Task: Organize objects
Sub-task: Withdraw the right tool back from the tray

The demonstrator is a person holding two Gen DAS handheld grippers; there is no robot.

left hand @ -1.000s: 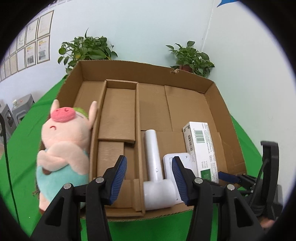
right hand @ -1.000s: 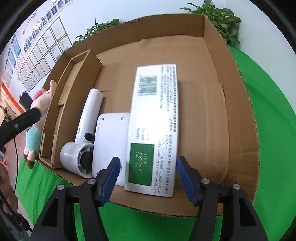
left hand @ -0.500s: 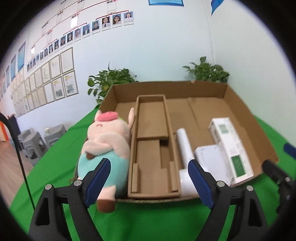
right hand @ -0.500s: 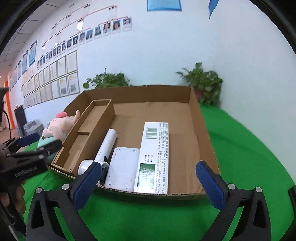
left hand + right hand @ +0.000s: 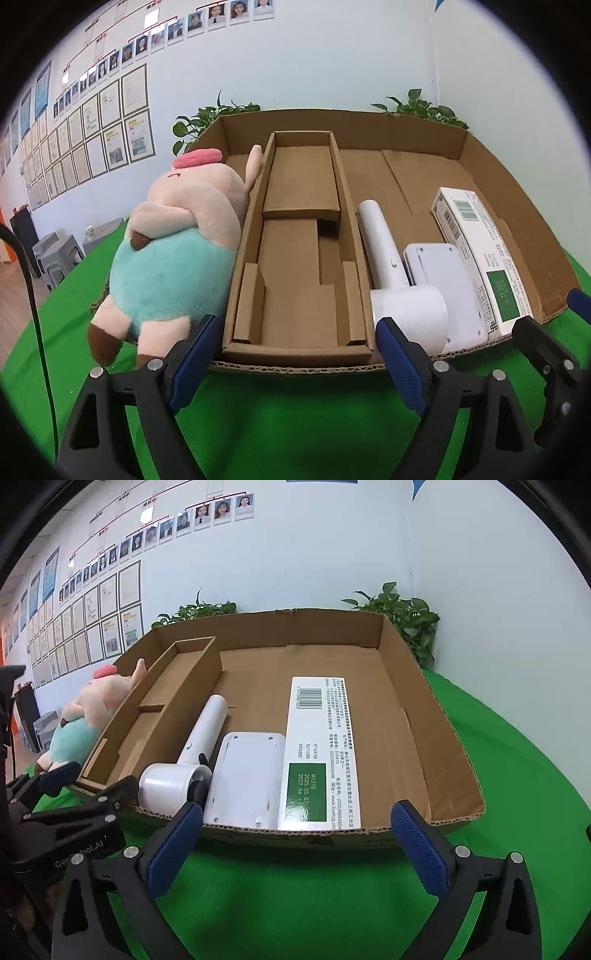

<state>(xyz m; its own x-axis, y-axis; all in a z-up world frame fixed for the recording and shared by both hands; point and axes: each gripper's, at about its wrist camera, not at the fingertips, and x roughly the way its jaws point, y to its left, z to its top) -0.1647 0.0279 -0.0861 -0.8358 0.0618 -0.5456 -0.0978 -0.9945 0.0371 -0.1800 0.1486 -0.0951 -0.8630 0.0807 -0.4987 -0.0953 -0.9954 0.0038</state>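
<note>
Both hand-held grippers, left (image 5: pixel 295 354) and right (image 5: pixel 295 845), hover with jaws spread wide and empty over the green counter (image 5: pixel 295 904), before a cardboard box (image 5: pixel 436 716). Inside lie a hair dryer (image 5: pixel 199 738), white device (image 5: pixel 247 775) and carton (image 5: pixel 321 746). A plush pig (image 5: pixel 177 251) leans against the box's left wall.

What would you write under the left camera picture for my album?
Open left gripper in front of a cardboard box holding a plush pig, white hair dryer, white device and long carton.
</note>
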